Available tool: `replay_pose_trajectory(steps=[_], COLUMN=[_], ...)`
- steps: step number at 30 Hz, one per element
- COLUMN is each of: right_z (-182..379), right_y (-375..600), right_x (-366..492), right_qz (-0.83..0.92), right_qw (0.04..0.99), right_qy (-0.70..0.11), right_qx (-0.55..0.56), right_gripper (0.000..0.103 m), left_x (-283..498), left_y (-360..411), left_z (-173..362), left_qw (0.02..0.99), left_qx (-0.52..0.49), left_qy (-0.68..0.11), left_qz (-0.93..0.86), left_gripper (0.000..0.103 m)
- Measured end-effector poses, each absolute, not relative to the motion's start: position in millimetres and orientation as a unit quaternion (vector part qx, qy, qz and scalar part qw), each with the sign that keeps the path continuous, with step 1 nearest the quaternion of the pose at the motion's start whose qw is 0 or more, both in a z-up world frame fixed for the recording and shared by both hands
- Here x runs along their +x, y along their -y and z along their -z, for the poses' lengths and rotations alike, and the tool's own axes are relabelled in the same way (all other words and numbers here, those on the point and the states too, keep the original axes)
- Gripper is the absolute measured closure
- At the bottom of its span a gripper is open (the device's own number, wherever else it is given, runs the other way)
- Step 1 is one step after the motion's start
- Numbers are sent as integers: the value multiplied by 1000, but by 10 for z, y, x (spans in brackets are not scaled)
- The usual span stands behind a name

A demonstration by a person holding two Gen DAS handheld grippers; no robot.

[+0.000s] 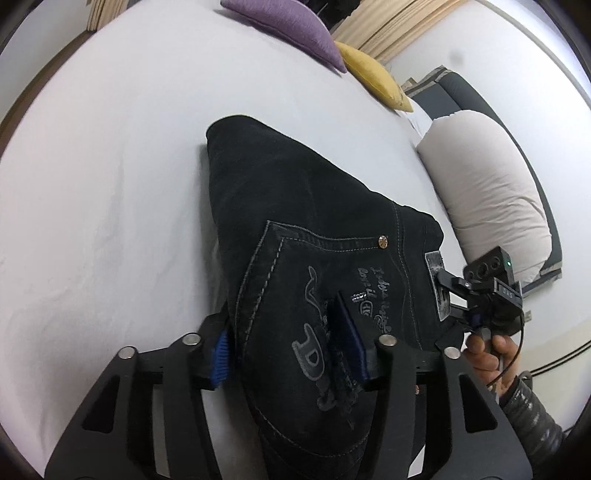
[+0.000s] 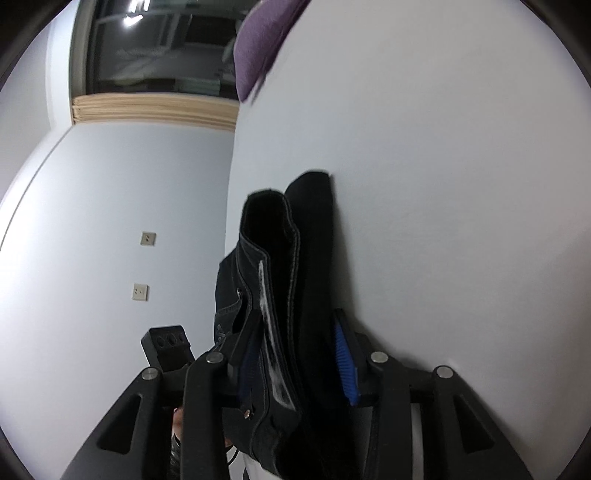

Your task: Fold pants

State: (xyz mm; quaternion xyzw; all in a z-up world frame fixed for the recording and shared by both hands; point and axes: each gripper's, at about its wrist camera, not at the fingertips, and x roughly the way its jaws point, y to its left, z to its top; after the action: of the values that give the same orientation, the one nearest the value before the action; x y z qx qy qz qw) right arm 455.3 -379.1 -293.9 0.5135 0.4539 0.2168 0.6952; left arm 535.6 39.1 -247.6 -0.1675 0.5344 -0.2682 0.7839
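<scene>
On the pale, smooth bed sheet lie the black denim pants, folded thick, their stitched back pocket facing up. Clamped on the pocket end at 6 o'clock, the left gripper squeezes the fabric between blue-padded fingers. At 3 o'clock the right gripper pinches the waistband layers. A purple cushion, yellow cushion and beige pillow sit from 12 to 2 o'clock.
</scene>
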Motion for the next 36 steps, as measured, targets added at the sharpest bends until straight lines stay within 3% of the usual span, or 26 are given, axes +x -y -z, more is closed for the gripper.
replay_pose_trajectory(steps=[4, 5, 8, 10, 12, 16, 22, 31, 36], right_z=[2856, 2806, 2500, 2167, 1812, 992, -64, -926, -807], right_y=[3941, 3968, 3973, 3882, 3769, 3454, 3011, 2636, 2447], right_x=[4273, 4200, 3904, 3682, 3450, 2961, 2260, 1441, 1467], right_qz=[-177, -159, -87, -45, -27, 0, 34, 21, 34], right_qw=[718, 730, 786, 830, 863, 923, 976, 990, 975], right_qy=[-441, -444, -448, -428, -389, -293, -164, -110, -202], right_qx=[508, 495, 417, 354, 320, 249, 141, 86, 91], right_gripper=[58, 55, 40, 38, 13, 0, 0, 0, 0], left_x=[5143, 5046, 4691, 4317, 3849, 3072, 2221, 1526, 1509], left_y=[-291, -286, -291, -199, -98, 0, -89, -32, -45], left_z=[2329, 2254, 1987, 1672, 1264, 558, -319, -880, -640], left_qw=[812, 825, 866, 907, 942, 970, 991, 985, 969], left_qx=[-122, -102, -45, 26, 71, 53, 14, 54, 9], left_qy=[-519, -511, -470, -404, -318, -234, -122, -152, -244], left_qz=[238, 219, 166, 116, 73, 43, 48, 58, 48], left_gripper=[37, 32, 31, 19, 0, 0, 0, 0, 0])
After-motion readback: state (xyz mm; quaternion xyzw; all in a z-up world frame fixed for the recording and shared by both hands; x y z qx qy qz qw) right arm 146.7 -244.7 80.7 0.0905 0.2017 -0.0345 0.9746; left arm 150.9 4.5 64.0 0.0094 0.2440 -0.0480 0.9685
